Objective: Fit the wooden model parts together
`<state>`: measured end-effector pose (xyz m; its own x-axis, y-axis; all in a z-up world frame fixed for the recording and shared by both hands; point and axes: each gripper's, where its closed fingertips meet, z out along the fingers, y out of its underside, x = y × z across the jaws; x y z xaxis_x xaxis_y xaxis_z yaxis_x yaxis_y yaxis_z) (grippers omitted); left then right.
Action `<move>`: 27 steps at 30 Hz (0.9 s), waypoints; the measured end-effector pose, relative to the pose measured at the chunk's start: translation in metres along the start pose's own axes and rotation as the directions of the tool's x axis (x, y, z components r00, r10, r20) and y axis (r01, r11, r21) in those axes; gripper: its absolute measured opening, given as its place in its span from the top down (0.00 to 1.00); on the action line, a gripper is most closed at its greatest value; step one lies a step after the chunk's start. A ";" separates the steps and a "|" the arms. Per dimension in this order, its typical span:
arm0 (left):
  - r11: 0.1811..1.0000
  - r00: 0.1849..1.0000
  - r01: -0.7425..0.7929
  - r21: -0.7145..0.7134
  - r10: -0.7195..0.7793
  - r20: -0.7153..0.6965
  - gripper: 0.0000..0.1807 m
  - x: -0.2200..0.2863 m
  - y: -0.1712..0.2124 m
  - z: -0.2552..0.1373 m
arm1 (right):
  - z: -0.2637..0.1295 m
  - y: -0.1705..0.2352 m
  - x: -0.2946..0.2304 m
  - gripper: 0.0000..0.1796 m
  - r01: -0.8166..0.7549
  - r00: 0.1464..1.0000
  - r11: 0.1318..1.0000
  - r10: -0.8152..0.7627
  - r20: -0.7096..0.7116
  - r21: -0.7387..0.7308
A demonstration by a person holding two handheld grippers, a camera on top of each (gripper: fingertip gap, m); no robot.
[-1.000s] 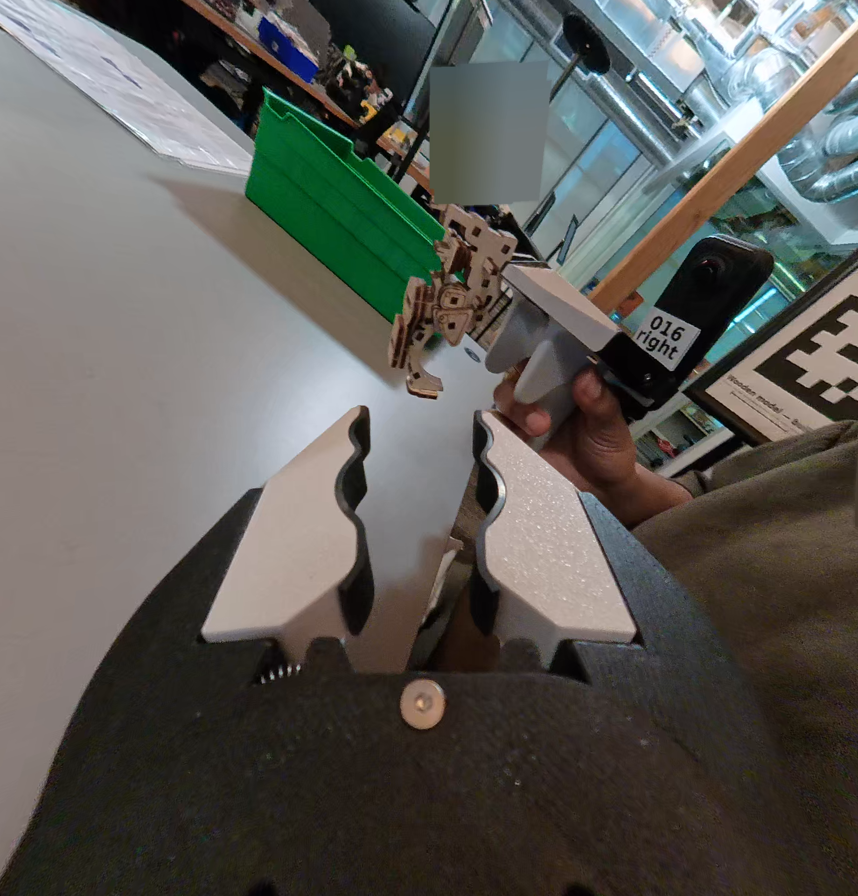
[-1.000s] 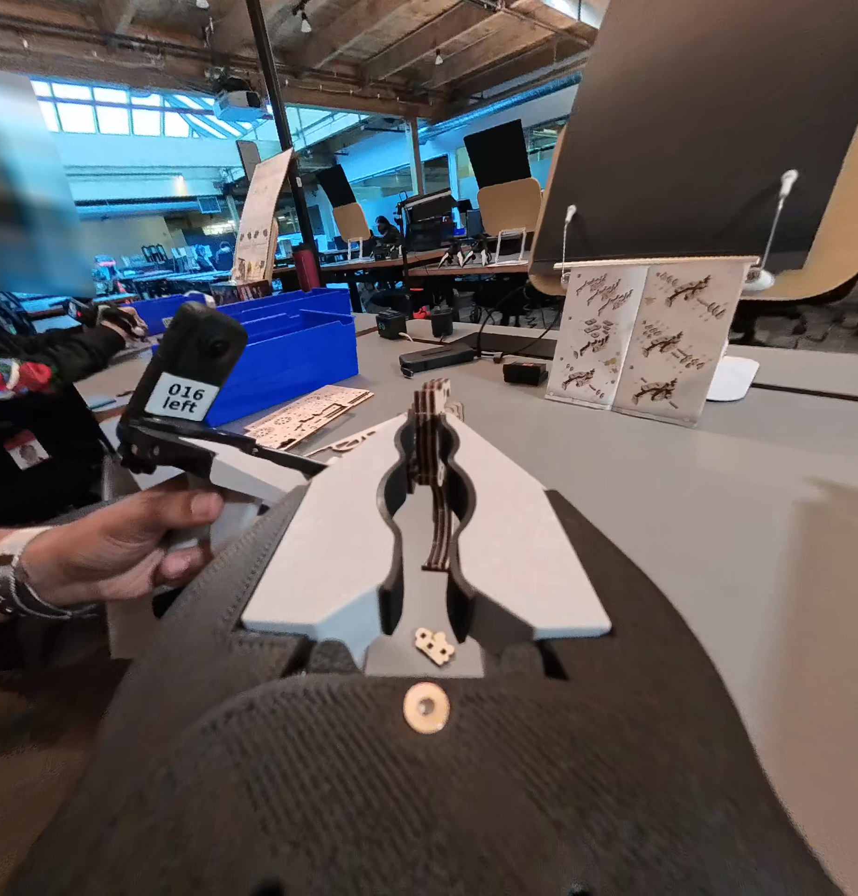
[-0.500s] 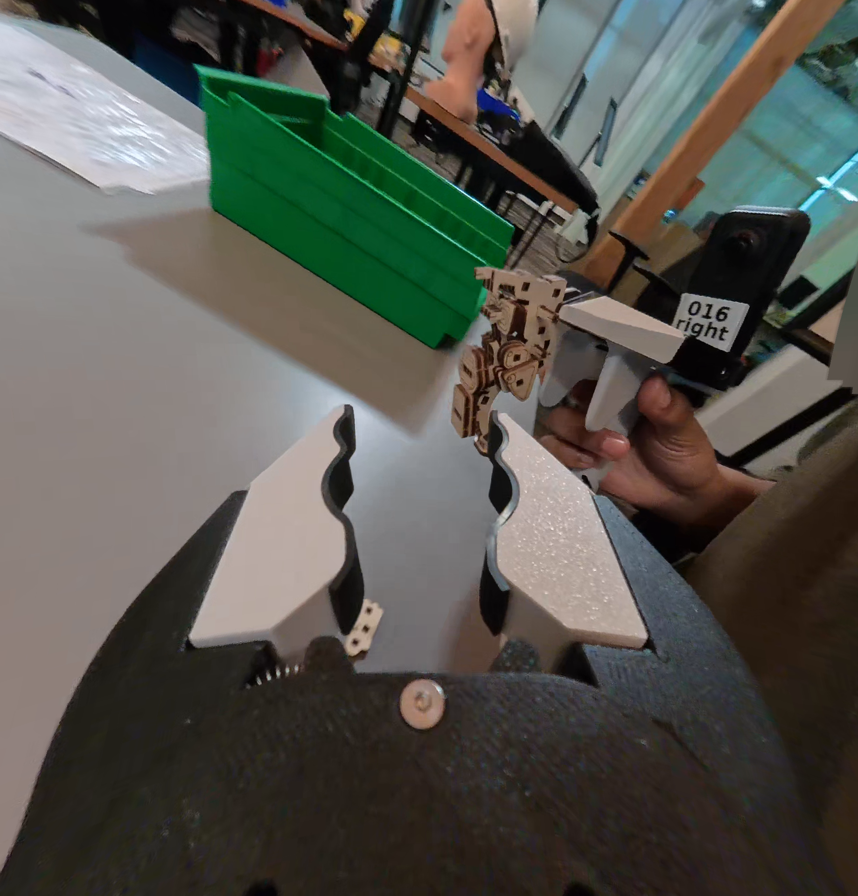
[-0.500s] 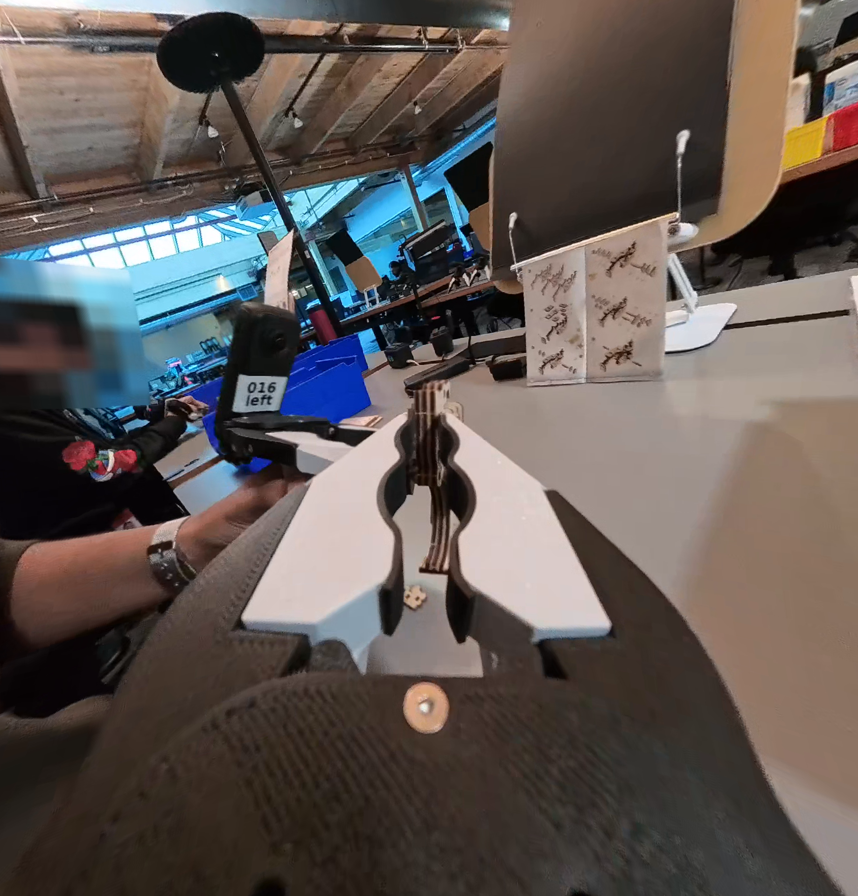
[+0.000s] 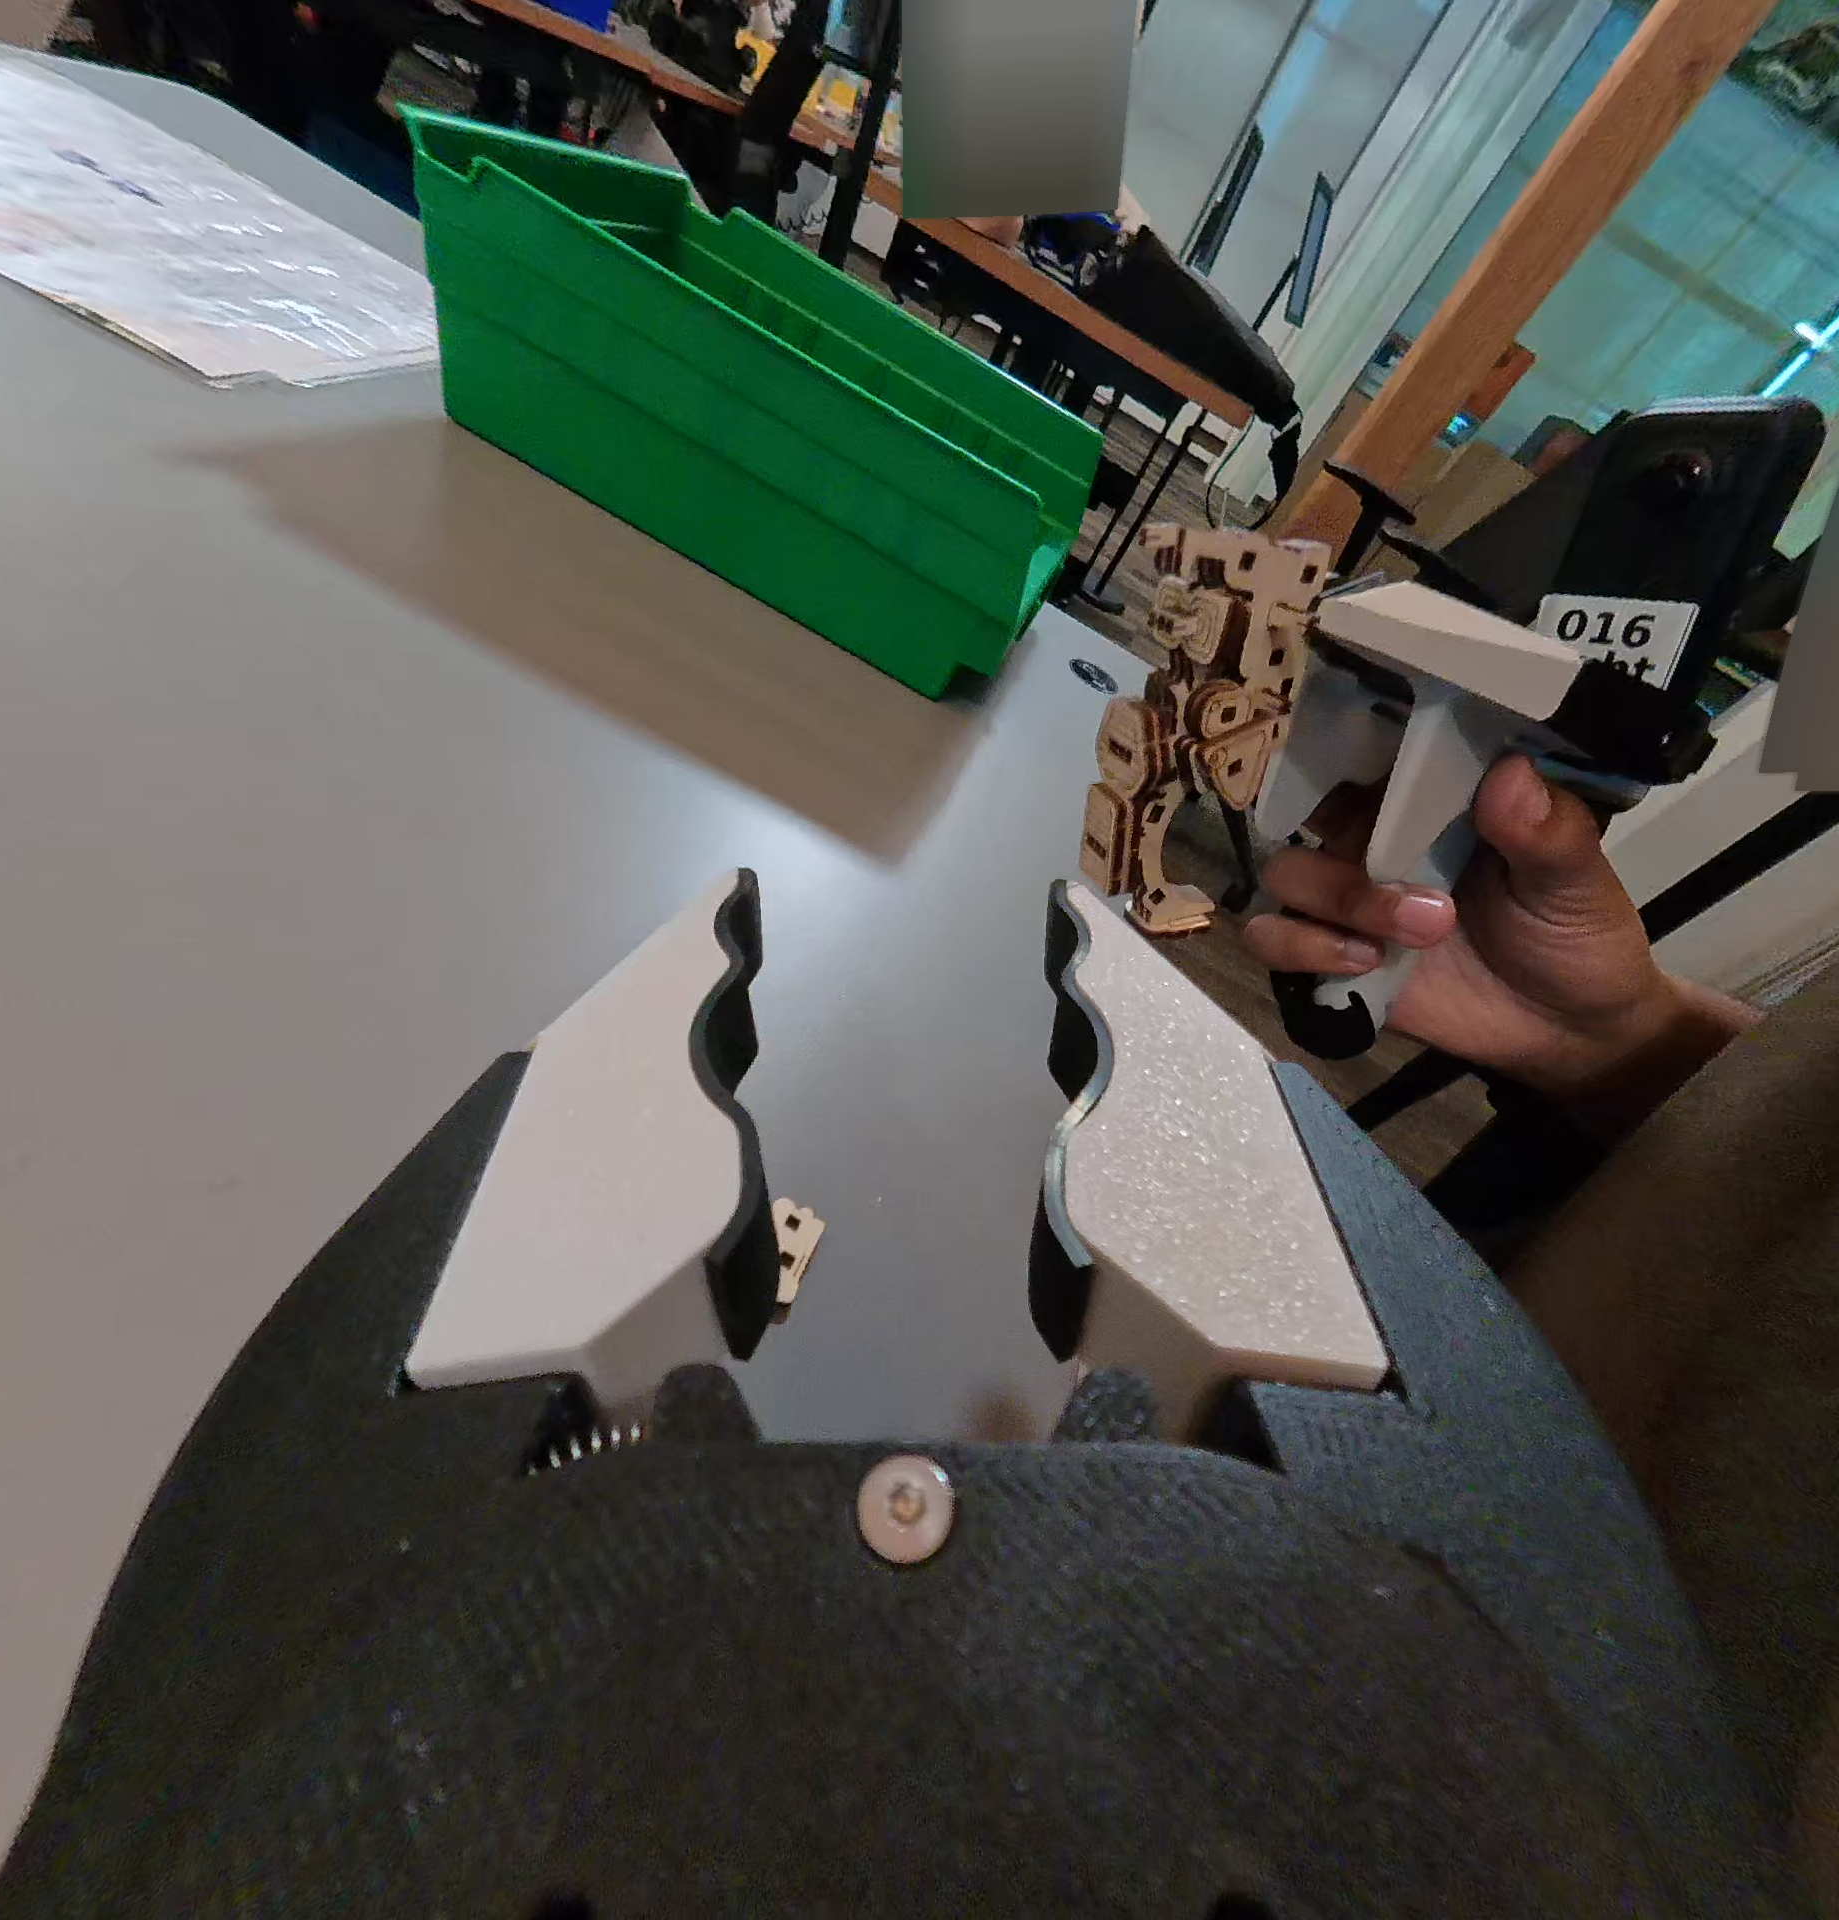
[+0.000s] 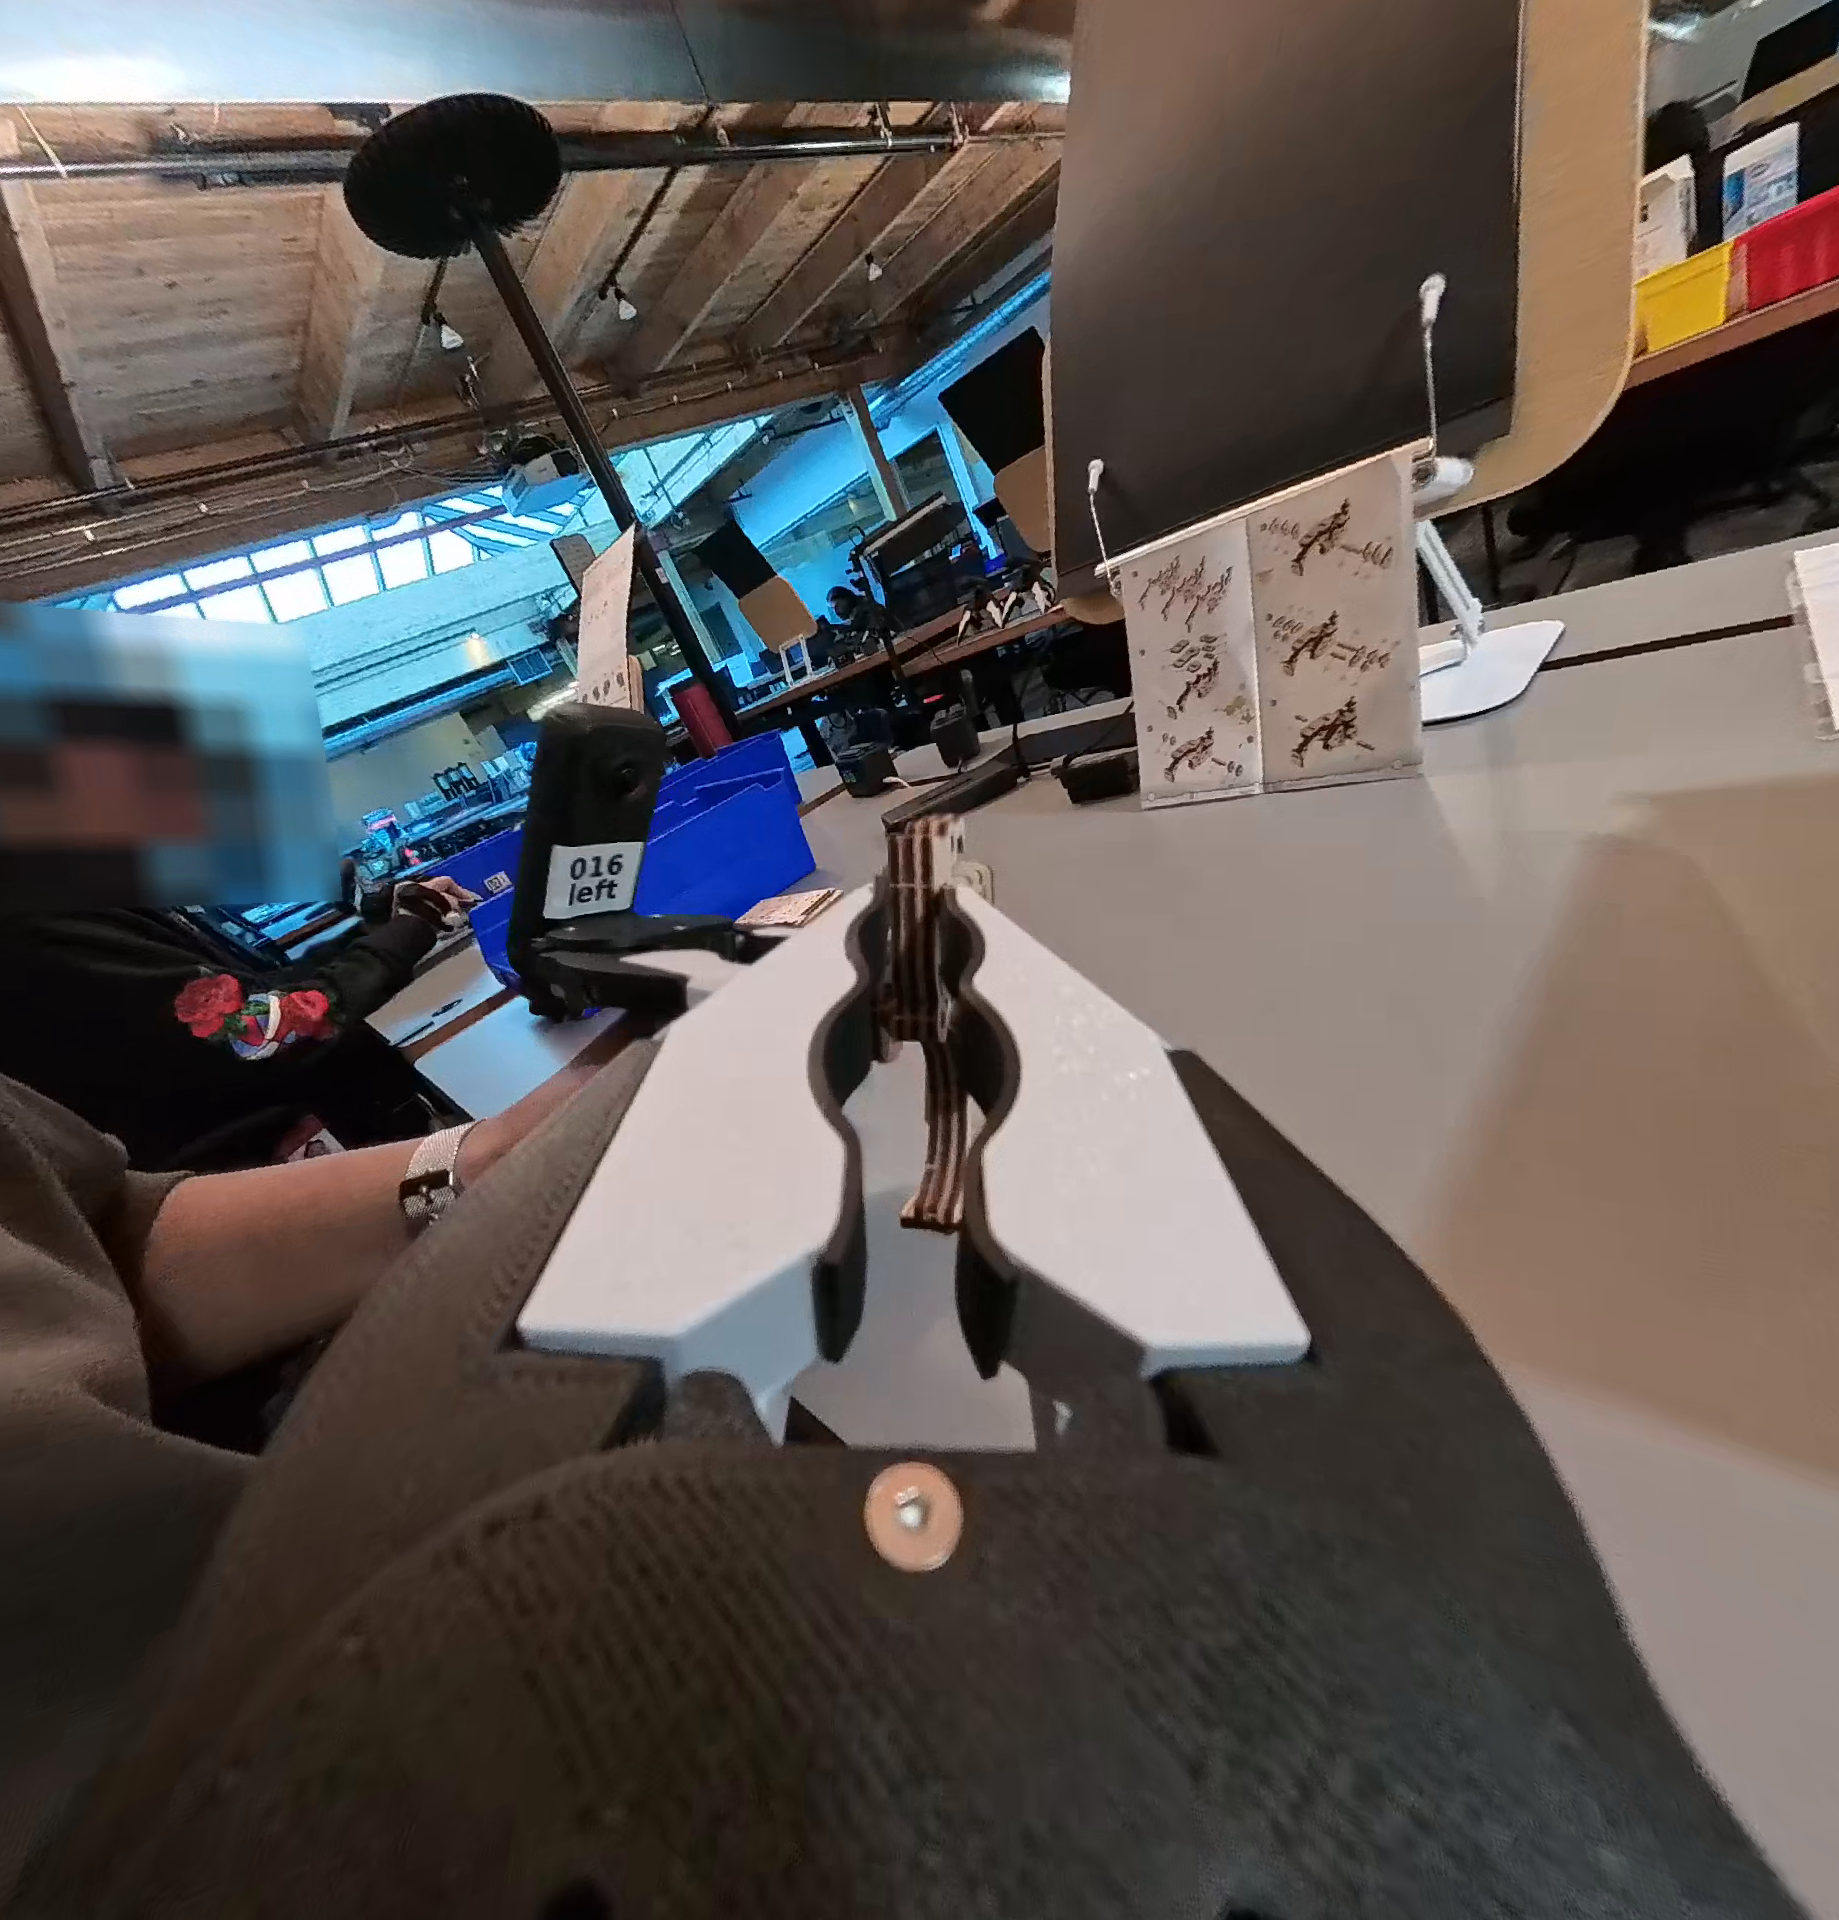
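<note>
At two o'clock above the grey worktop (image 5: 271,831), the right gripper (image 5: 1310,665) clamps the layered plywood figure (image 5: 1195,717) while the left gripper (image 5: 899,935), fingers wide and empty, likely must next fetch the small notched wooden piece (image 5: 795,1247).

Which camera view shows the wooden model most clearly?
The left wrist view. There the wooden model appears side-on, its layered body and legs visible, held by the right hand-held gripper. The right wrist view shows only its thin striped edge, clamped between the fingers.

Green bin (image 5: 749,436) on grey table (image 5: 219,727), blue bin (image 6: 728,831), upright instruction sheet (image 6: 1268,665)
</note>
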<state>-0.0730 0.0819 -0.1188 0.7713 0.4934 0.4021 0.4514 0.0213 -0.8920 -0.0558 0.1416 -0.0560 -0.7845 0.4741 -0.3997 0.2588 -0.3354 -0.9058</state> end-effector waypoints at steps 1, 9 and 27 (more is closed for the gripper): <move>1.000 1.000 0.007 0.005 -0.007 -0.001 0.71 -0.002 -0.001 -0.002 | 0.001 0.002 0.000 0.96 -0.010 1.000 1.000 0.010 0.000 -0.004; 0.997 0.996 0.076 0.020 -0.075 -0.038 0.69 -0.010 -0.008 -0.012 | 0.016 0.014 -0.006 0.96 -0.020 0.998 0.999 0.022 0.051 -0.049; 0.953 0.870 0.299 -0.051 -0.294 -0.395 0.72 0.012 -0.013 -0.022 | 0.083 0.013 0.007 0.96 -0.463 0.723 0.855 0.516 0.458 -0.233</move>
<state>-0.0599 0.0679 -0.0978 0.7157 0.0798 0.6938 0.6835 0.1239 -0.7193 -0.1049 0.0728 -0.0593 -0.6922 -0.2033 -0.6925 0.7157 -0.3166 -0.6225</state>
